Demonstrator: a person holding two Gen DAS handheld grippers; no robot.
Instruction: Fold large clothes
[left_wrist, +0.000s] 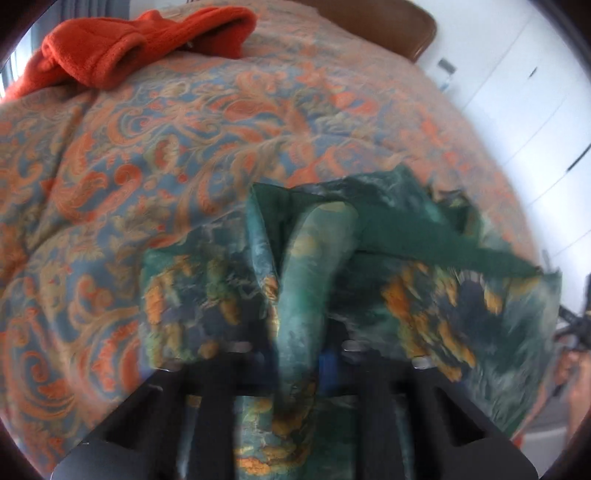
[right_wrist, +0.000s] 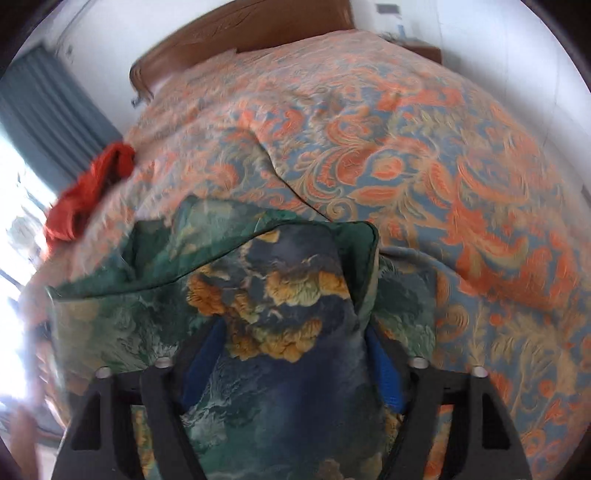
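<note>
The green floral garment (right_wrist: 280, 306) lies bunched at the near edge of the bed (right_wrist: 424, 155), with an orange garment (left_wrist: 140, 44) far off to the left. The left gripper (left_wrist: 299, 332) is clenched on a narrow ridge of the green cloth; the right gripper (right_wrist: 291, 354) has a thick fold bulging between its blue pads (right_wrist: 384, 373), apparently grasped. To fold well, both should probably lift together, keeping the edge taut and level before laying it flat.

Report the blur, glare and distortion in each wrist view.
Left wrist view: green floral garment smeared by motion blur, bedspread bulged by the fisheye. Right wrist view: garment fairly sharp, window glare blown out at left, red garment blurred.
</note>
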